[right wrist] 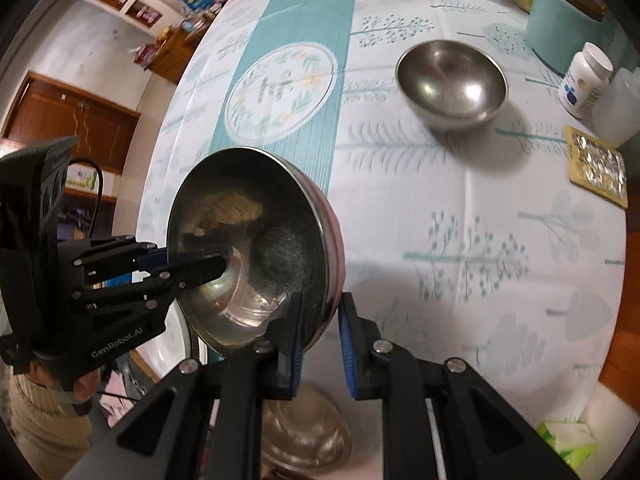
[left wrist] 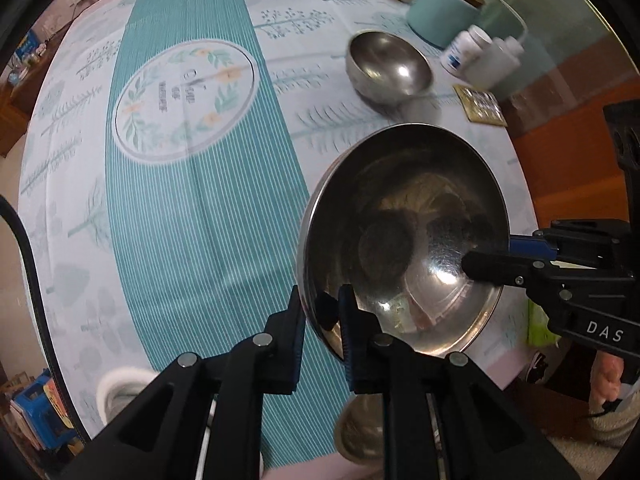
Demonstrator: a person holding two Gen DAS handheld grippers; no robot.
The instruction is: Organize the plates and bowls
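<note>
Above tablecloth [left wrist: 192,240], near table's front edge: large steel bowl [left wrist: 404,236] held tilted, clear of surface. Left gripper [left wrist: 320,320] clamped on its near-left rim; right gripper [right wrist: 320,320] clamped on opposite rim. Wide bare cloth beyond. Small steel bowl [right wrist: 452,84] upright, empty, well apart near pill bottle [right wrist: 584,80], teal canister [right wrist: 568,28], blister pack [right wrist: 596,170].

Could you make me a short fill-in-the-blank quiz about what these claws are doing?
1. Both claws grip the rim of the same steel ____.
2. The left claw and right claw pinch its ____ from opposite sides.
3. A second, smaller bowl sits on the ____.

Missing words: bowl; rim; table
</note>
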